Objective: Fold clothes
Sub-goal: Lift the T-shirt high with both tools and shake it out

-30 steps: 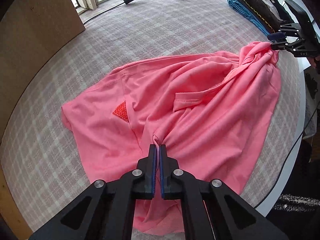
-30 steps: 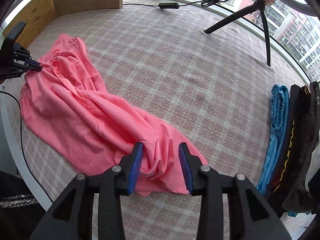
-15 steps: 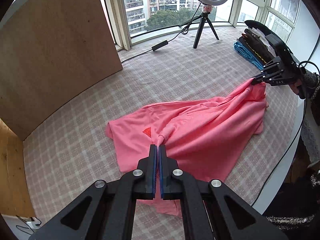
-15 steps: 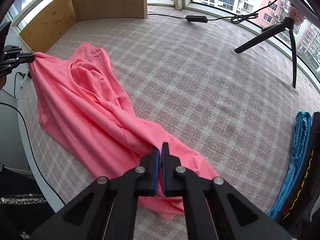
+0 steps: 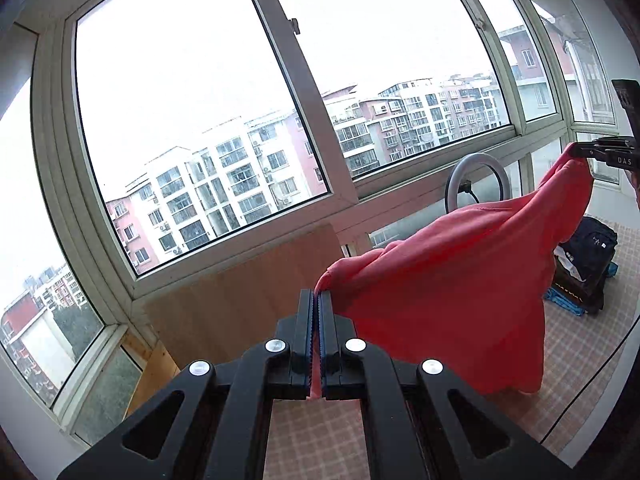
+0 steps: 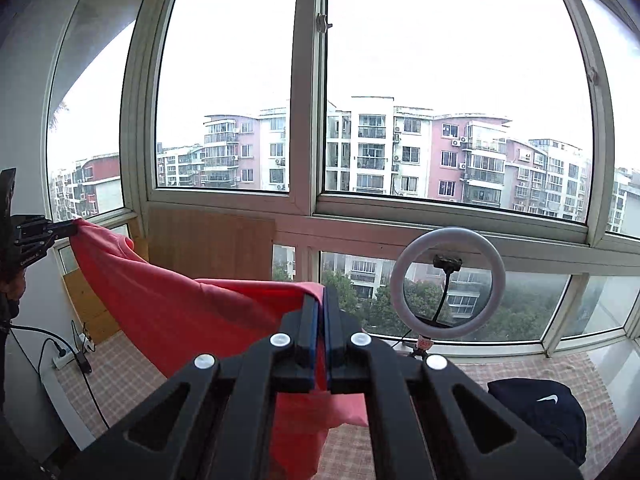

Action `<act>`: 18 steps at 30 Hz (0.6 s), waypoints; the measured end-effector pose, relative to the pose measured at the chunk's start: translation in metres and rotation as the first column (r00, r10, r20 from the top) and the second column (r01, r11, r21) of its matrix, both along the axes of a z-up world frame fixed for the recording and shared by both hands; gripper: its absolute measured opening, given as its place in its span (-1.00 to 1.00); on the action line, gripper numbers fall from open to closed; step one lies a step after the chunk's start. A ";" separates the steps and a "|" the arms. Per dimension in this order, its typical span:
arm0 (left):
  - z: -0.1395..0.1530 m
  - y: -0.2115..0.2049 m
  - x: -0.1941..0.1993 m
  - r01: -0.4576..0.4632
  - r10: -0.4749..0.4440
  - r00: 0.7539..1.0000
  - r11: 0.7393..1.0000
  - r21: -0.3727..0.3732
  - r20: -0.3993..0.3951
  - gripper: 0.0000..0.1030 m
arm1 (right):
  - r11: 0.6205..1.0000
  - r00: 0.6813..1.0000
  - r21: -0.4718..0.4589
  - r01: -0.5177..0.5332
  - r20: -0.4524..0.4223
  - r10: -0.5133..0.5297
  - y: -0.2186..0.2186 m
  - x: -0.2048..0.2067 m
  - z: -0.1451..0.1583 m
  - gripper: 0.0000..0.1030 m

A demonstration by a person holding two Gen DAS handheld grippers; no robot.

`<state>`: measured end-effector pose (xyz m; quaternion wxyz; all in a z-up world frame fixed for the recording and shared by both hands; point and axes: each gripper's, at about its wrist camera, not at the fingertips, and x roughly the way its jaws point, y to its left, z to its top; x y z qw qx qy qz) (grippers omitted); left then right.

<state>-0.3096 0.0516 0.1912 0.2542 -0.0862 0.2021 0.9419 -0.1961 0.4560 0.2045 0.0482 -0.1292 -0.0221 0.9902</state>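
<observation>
A pink shirt point(image 5: 452, 284) hangs in the air, stretched between both grippers above the checked table cover point(image 5: 576, 344). My left gripper point(image 5: 318, 300) is shut on one corner of it, with cloth showing between the blue pads. The right gripper point(image 5: 576, 151) appears at the far right of the left wrist view, pinching the other end. In the right wrist view my right gripper point(image 6: 322, 296) is shut on the pink shirt point(image 6: 192, 312), which runs left to the left gripper point(image 6: 74, 229). The shirt's lower edge sags below both grips.
A ring light point(image 6: 447, 283) on a small tripod stands by the window. Dark folded clothes point(image 5: 588, 256) lie at the right, a dark Nike garment point(image 6: 548, 412) nearer. A wooden board point(image 6: 208, 240) leans under the window. A power strip point(image 6: 72, 356) with cables sits at the left.
Both grippers rose steeply and tilted up toward level, lifting the pink shirt off the table. The right gripper went from open around the cloth to shut on it.
</observation>
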 end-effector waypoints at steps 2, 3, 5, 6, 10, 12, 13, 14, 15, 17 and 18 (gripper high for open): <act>0.021 -0.010 0.012 -0.007 0.008 0.999 1.000 0.023 -0.039 -0.97 | 1.000 0.998 0.015 0.011 -0.061 -0.010 -0.012 0.024 0.021 -0.96; 0.031 -0.014 0.018 -0.014 0.016 0.998 0.999 0.031 -0.061 -0.97 | 1.000 0.997 0.022 0.015 -0.082 -0.013 -0.017 0.033 0.028 -0.96; 0.045 -0.020 0.029 -0.021 0.025 0.994 0.999 0.038 -0.103 -0.97 | 0.999 0.992 0.034 0.025 -0.124 -0.020 -0.027 0.052 0.041 -0.96; 0.051 -0.023 0.034 -0.021 0.026 0.993 0.999 0.041 -0.117 -0.97 | 0.999 0.989 0.039 0.028 -0.145 -0.022 -0.031 0.061 0.046 -0.96; 0.065 -0.027 0.042 -0.038 0.042 0.986 0.999 0.031 -0.163 -0.97 | 0.997 0.979 0.061 0.049 -0.200 -0.036 -0.046 0.084 0.059 -0.96; 0.067 -0.023 0.034 -0.046 0.047 0.986 0.999 0.010 -0.163 -0.97 | 0.997 0.977 0.065 0.052 -0.208 -0.037 -0.048 0.085 0.062 -0.96; 0.067 -0.021 0.027 -0.051 0.050 0.986 0.999 -0.002 -0.156 -0.97 | 0.997 0.977 0.063 0.053 -0.208 -0.039 -0.047 0.083 0.063 -0.96; 0.067 -0.018 0.019 -0.055 0.052 0.987 0.998 -0.014 -0.150 -0.97 | 0.997 0.980 0.059 0.049 -0.196 -0.037 -0.045 0.076 0.061 -0.96; 0.064 -0.014 0.006 -0.059 0.055 0.990 0.998 -0.027 -0.131 -0.97 | 0.997 0.983 0.052 0.053 -0.180 -0.043 -0.040 0.063 0.057 -0.96; 0.053 -0.003 -0.028 -0.088 0.081 0.992 0.994 -0.066 -0.097 -0.97 | 0.998 0.990 0.034 0.057 -0.129 -0.052 -0.031 0.036 0.046 -0.96; 0.045 0.004 -0.049 -0.114 0.106 0.990 0.989 -0.094 -0.088 -0.97 | 0.998 0.994 0.023 0.059 -0.098 -0.056 -0.026 0.021 0.040 -0.96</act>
